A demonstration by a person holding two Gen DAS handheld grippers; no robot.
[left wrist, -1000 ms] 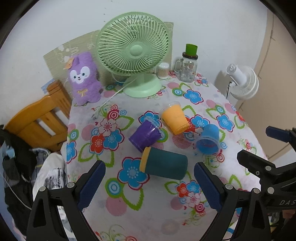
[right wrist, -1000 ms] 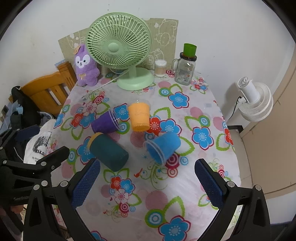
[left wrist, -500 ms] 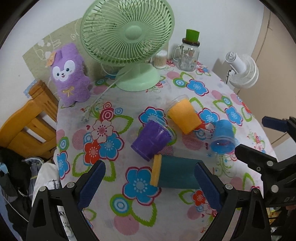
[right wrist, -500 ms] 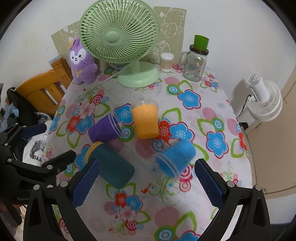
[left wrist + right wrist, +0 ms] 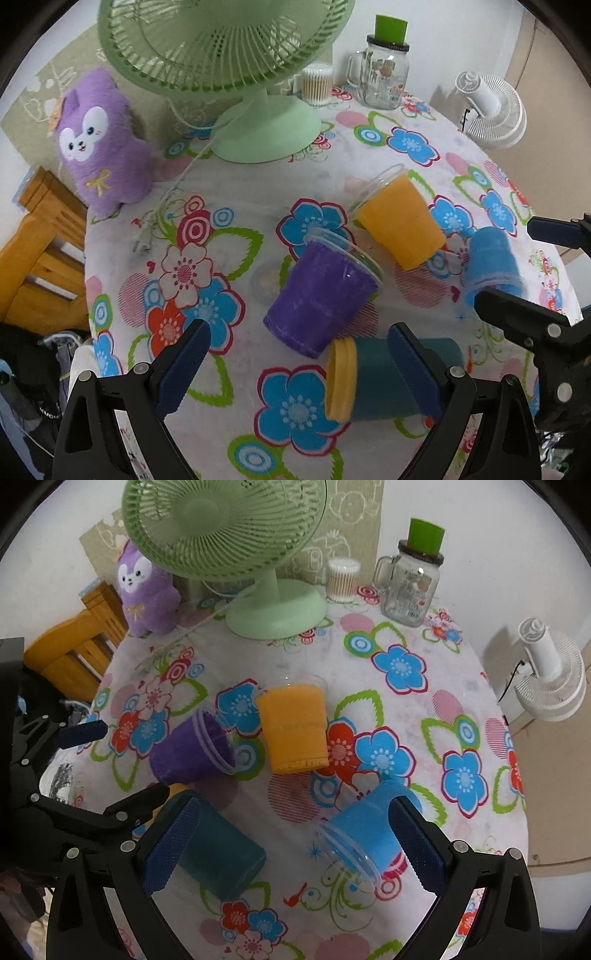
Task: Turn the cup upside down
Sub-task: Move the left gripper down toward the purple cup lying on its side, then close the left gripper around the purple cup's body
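Four cups lie on their sides on the floral tablecloth (image 5: 229,206): a purple cup (image 5: 321,295), an orange cup (image 5: 400,225), a blue cup (image 5: 491,258) and a dark teal cup with a yellow rim (image 5: 373,380). My left gripper (image 5: 299,365) is open, low over the table, with the purple and teal cups between its fingers. My right gripper (image 5: 291,843) is open, with the blue cup (image 5: 364,836) by its right finger and the teal cup (image 5: 218,853) by its left finger. The purple cup (image 5: 190,747) and orange cup (image 5: 293,729) lie beyond.
A green desk fan (image 5: 236,70), a purple plush toy (image 5: 99,136), a glass jar with green lid (image 5: 386,70) and a cotton swab tub (image 5: 317,84) stand at the back. A wooden chair (image 5: 33,251) is left of the table, a white fan (image 5: 487,107) right.
Both grippers have moved forward and lower toward the cups, which now look larger. The cups have not moved. Both grippers stay open.
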